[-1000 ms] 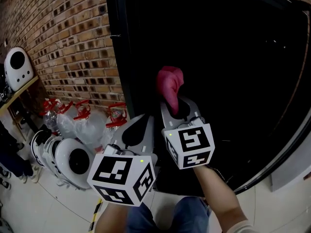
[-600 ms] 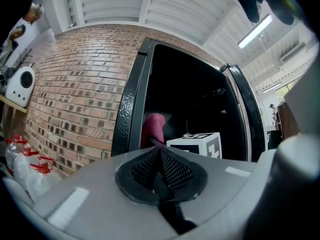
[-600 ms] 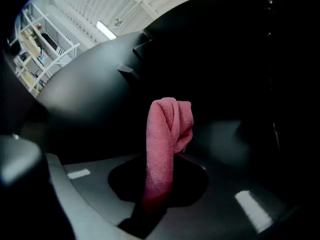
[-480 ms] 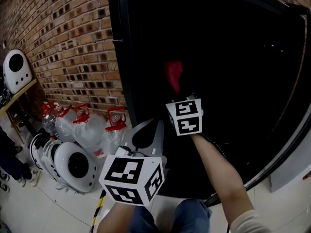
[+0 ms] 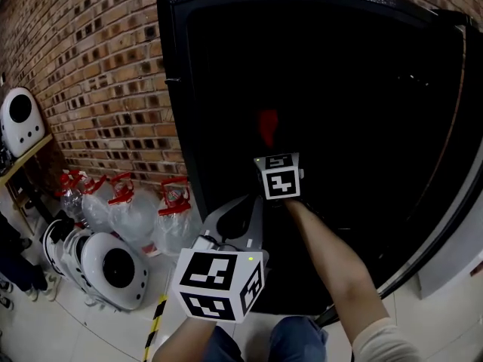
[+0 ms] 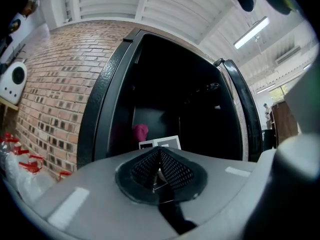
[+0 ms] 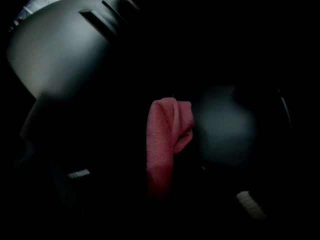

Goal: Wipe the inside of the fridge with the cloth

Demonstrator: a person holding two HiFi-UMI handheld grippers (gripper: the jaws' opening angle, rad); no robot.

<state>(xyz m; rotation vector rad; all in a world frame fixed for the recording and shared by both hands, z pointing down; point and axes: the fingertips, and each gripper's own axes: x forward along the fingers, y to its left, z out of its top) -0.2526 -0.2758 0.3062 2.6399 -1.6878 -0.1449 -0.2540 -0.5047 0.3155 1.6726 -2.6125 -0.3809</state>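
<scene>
Right tool (image 5: 269, 149) pushed deeper into fridge (image 5: 179, 89), clamping crumpled pink cloth (image 7: 165, 139).

Workshop-like utility room. A bare brick wall (image 5: 113, 66), panelled ceiling (image 6: 165, 4) with strip light (image 6: 252, 32) and striped floor tape (image 5: 156, 324) show it. Water bottles (image 5: 128, 206) stand beside a black fridge (image 5: 179, 127).

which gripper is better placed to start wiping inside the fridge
Right. The right gripper is inside the fridge, its jaws shut on the pink cloth. The left gripper is shut on nothing and sits outside the fridge opening.
</scene>
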